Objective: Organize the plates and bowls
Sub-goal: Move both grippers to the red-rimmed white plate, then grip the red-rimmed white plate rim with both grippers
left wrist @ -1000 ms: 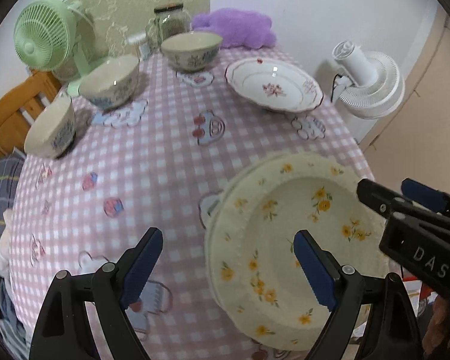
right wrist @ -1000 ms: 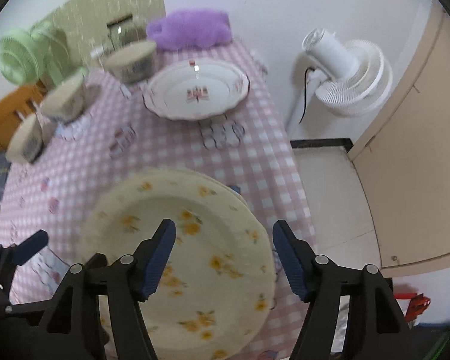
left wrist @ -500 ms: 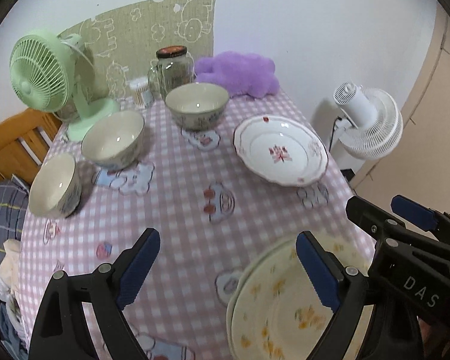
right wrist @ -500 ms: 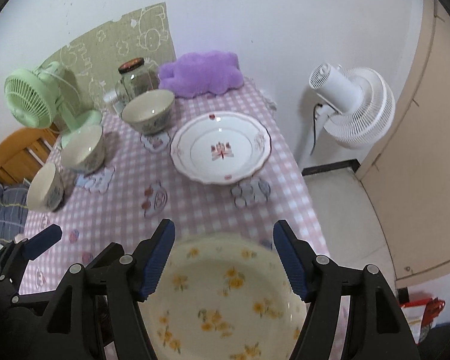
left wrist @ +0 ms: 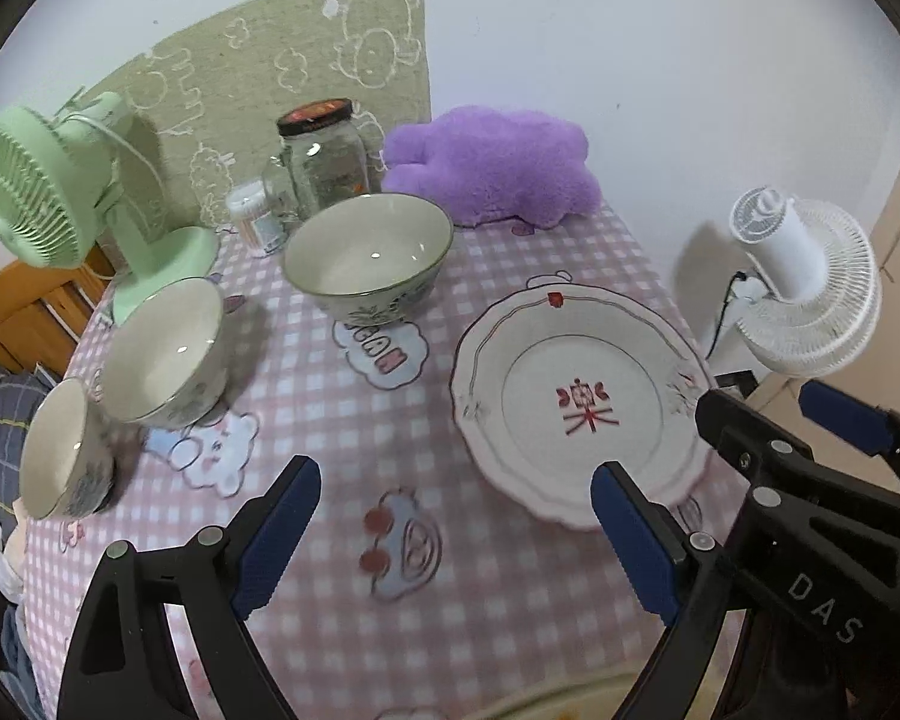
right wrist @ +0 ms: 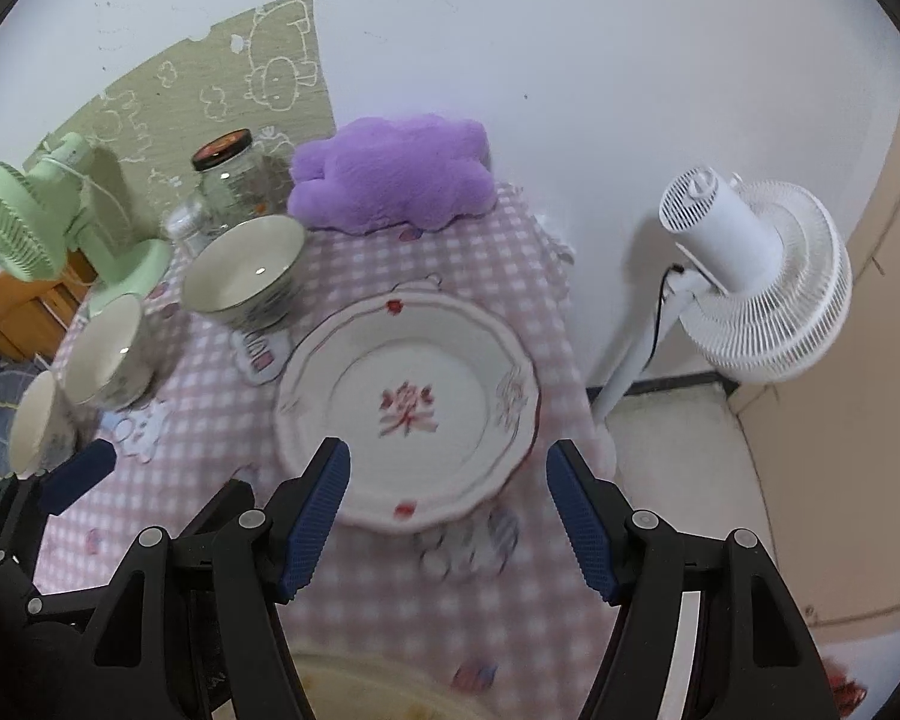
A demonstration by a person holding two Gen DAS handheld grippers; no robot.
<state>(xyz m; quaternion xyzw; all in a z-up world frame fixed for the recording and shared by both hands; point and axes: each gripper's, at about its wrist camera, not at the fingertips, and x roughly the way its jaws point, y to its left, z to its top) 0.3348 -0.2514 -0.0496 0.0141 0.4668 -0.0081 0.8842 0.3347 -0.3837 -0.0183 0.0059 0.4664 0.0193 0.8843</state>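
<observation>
A white plate with a red motif [left wrist: 576,402] [right wrist: 408,402] lies on the pink checked tablecloth [left wrist: 342,444]. Three bowls stand left of it: a far one [left wrist: 369,255] [right wrist: 243,276], a middle one [left wrist: 162,351] [right wrist: 105,357] and a near one at the table's left edge [left wrist: 60,450] [right wrist: 36,423]. A sliver of the yellow-flowered plates [left wrist: 546,699] [right wrist: 378,690] shows at the bottom edge. My left gripper [left wrist: 456,531] is open and empty above the cloth. My right gripper [right wrist: 450,516] is open and empty, just before the white plate's near rim.
A green desk fan [left wrist: 42,204], a glass jar [left wrist: 324,159] and a purple plush cushion [left wrist: 492,174] stand along the table's back edge. A white floor fan [right wrist: 756,276] stands off the table's right side. A wooden chair [left wrist: 24,312] is at the left.
Both grippers have risen and tilted up toward the far side of the table. The yellow-flowered plates have dropped to the bottom edge of both views; the white plate is now nearer and central.
</observation>
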